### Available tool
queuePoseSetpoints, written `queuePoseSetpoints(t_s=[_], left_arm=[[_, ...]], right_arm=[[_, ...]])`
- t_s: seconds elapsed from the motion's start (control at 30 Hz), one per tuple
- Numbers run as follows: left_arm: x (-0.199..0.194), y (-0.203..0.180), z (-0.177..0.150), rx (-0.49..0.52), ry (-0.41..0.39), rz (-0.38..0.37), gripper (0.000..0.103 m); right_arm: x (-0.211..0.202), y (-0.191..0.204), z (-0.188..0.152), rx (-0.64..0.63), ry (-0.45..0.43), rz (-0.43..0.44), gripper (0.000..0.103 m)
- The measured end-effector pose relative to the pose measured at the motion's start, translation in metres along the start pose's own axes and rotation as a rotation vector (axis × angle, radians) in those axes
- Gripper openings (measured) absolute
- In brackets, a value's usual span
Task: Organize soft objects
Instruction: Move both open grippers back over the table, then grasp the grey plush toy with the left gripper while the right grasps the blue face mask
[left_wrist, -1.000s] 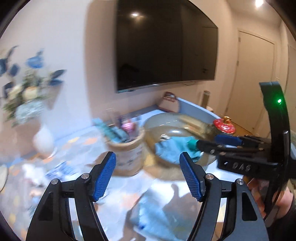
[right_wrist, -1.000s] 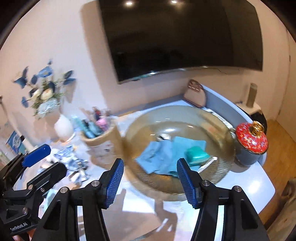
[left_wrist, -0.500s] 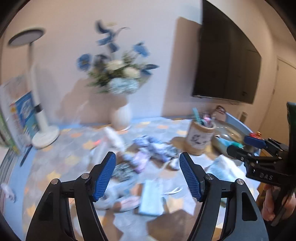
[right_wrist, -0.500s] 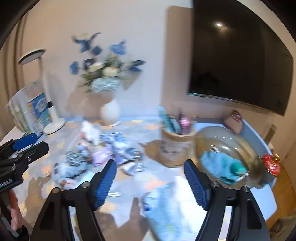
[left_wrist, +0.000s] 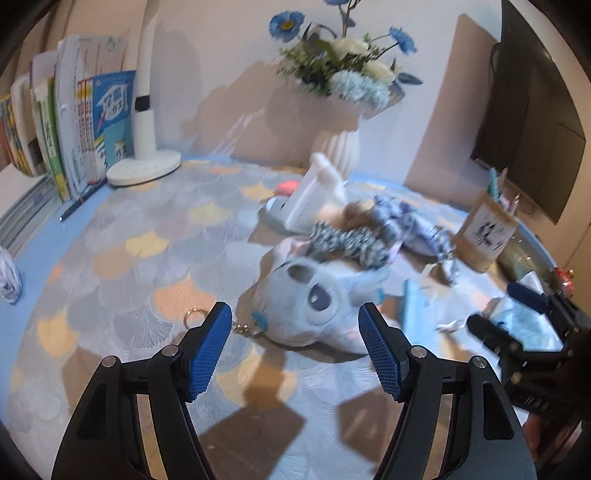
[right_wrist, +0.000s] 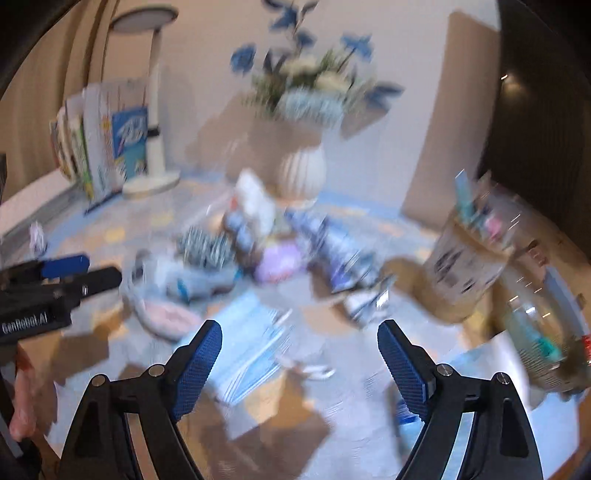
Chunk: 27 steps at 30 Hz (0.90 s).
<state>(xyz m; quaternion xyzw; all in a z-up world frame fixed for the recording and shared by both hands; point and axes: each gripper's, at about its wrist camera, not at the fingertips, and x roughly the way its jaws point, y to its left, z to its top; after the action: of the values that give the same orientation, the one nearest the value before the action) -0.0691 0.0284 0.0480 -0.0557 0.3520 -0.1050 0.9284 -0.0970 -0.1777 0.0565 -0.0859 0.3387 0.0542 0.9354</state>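
Sorting partly done, with most soft things left loose on the desk (left_wrist: 110, 236)

A teal cloth (right_wrist: 543, 345) was seen already lying in the glass bowl (right_wrist: 535, 295) at 3 o'clock in the right view. The blue plush toy (left_wrist: 314, 295), the patterned fabric pieces (left_wrist: 347, 240) at 1 o'clock beyond it and a stack of pale blue cloths (right_wrist: 251, 347) were left ungathered. The left claw (left_wrist: 295, 343) was held apart and empty, just short of the plush. The right claw (right_wrist: 299, 354) was opening, nothing between its jaws, above the stack.
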Motion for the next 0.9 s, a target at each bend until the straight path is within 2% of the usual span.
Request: queuePoseSetpoints(t_s=[0.17,0.2,0.23,0.27,0.47,0.63,0.73,0.8,0.87,0.9], left_arm=[[0.021,0.005,-0.014,-0.003,0.008,0.036,0.070],[0.023,0.006,-0.015,-0.005,0.019,0.048,0.074],[0.026,0.007,-0.015,-0.010,0.036,0.062,0.085],[0.027,0.008,-0.013,-0.019,0.041,0.064,0.092],[0.027,0.011,-0.014,-0.033,0.033,0.044,0.093],[0.028,0.000,-0.016,0.016,0.041,0.070,0.094],[0.027,-0.005,-0.017,0.049,0.038,0.078,0.094],[0.024,-0.008,-0.016,0.072,0.029,0.051,0.095],[0.012,-0.008,-0.015,0.100,-0.005,-0.065,0.094],[0.007,-0.007,-0.015,0.097,-0.013,-0.092,0.094]], right_arm=[[0.038,-0.005,-0.019,0.046,0.103,0.035,0.085],[0.037,-0.010,-0.019,0.063,0.094,0.056,0.085],[0.036,-0.013,-0.018,0.078,0.082,0.069,0.086],[0.035,-0.017,-0.018,0.096,0.079,0.079,0.088],[0.041,-0.031,-0.021,0.168,0.121,0.148,0.090],[0.049,-0.036,-0.025,0.201,0.169,0.181,0.094],[0.046,-0.044,-0.026,0.239,0.156,0.203,0.094],[0.043,-0.049,-0.027,0.267,0.142,0.221,0.094],[0.041,-0.053,-0.027,0.280,0.145,0.265,0.094],[0.040,-0.053,-0.026,0.274,0.152,0.289,0.094]])
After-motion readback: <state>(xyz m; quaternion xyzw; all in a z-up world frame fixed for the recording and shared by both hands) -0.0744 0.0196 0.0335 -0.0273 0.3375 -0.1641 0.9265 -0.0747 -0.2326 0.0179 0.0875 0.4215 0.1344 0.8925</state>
